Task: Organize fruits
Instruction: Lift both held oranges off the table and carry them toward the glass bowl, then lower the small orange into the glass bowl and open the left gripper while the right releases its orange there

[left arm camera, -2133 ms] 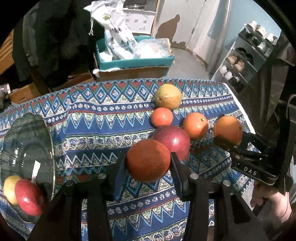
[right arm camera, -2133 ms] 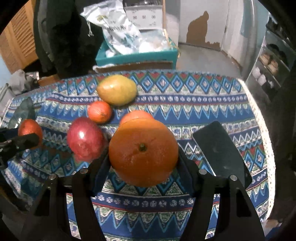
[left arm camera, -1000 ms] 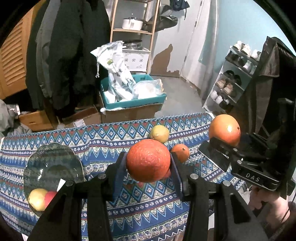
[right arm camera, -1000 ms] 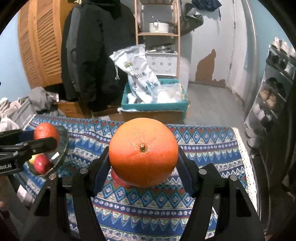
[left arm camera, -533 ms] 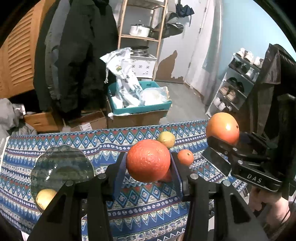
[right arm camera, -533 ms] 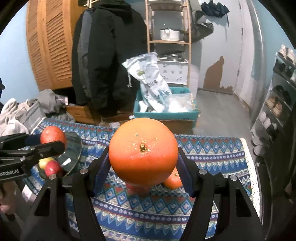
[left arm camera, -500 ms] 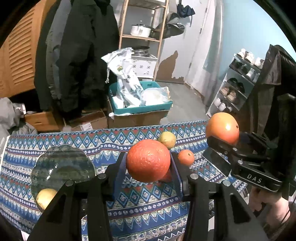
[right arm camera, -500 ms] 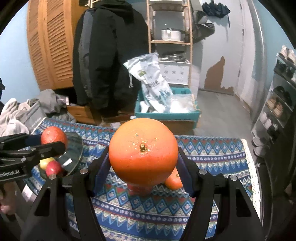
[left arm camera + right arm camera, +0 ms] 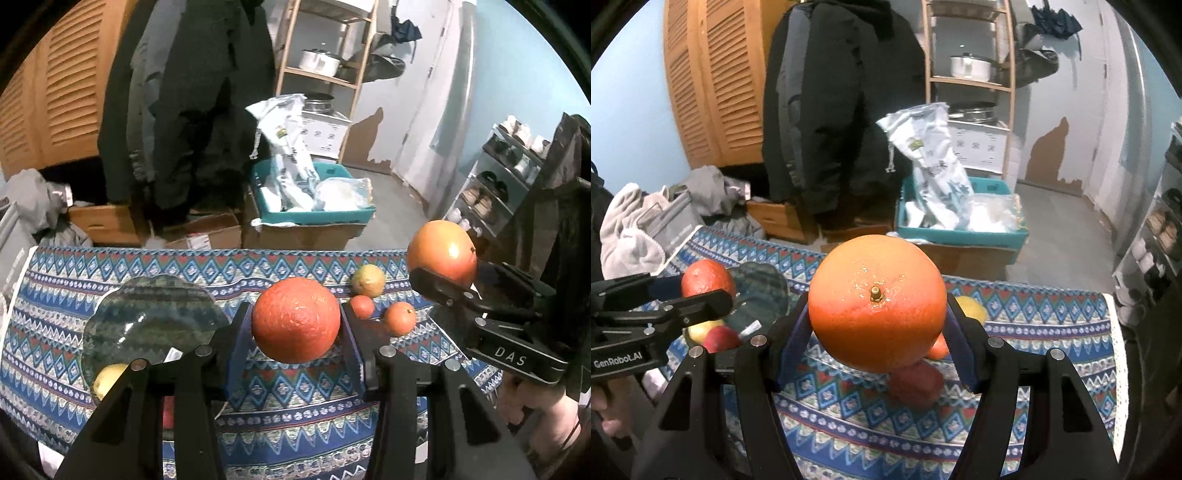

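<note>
Blue zigzag-patterned cloth covers the table (image 9: pixel 303 417) under both grippers, which are held above it. Nearest the left camera, the left gripper (image 9: pixel 295 325) is clamped on a reddish, rough-skinned orange (image 9: pixel 295 319), its fingers pressed to either side. Nearest the right camera, the right gripper (image 9: pixel 877 306) grips a larger smooth orange (image 9: pixel 877 302), stem facing the lens. Low on the left sits a glass bowl (image 9: pixel 147 317) holding a yellow fruit (image 9: pixel 107 376) and a red apple (image 9: pixel 720 339). Farther along the cloth lie a small tangerine (image 9: pixel 362 306), a second small orange (image 9: pixel 400 318) just beside it, and a yellow-green fruit (image 9: pixel 368 280) behind them; a dark red fruit (image 9: pixel 916 382) lies below the right gripper. Beyond the table stand a teal crate (image 9: pixel 960 236) on cardboard boxes, dark coats (image 9: pixel 831 110), and a wooden shelf (image 9: pixel 967 85).
</note>
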The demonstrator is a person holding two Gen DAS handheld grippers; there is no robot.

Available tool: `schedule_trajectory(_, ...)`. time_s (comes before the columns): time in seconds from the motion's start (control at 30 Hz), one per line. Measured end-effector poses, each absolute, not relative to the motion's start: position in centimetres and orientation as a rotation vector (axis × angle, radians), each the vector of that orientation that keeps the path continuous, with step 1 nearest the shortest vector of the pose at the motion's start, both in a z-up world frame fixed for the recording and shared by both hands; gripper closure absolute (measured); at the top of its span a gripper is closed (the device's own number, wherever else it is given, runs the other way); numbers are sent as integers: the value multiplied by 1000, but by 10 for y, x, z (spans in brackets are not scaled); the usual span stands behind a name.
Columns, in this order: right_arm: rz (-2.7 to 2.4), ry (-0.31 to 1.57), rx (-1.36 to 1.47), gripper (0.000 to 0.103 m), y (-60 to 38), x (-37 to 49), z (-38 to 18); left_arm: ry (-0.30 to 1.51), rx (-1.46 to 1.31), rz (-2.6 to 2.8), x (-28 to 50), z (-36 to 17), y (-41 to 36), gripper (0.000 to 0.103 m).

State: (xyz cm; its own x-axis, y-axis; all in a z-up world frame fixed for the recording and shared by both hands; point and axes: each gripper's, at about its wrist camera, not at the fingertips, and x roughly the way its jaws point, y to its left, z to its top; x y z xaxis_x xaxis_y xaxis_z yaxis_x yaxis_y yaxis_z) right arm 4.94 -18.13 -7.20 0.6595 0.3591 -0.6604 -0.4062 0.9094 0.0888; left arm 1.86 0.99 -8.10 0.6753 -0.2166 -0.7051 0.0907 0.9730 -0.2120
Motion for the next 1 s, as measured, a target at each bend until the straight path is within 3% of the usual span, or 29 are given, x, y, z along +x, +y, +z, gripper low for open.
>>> schedule_trajectory(1.0, 577, 856, -124, 36, -49, 91, -116, 906, -283, 32, 32, -135, 127, 56)
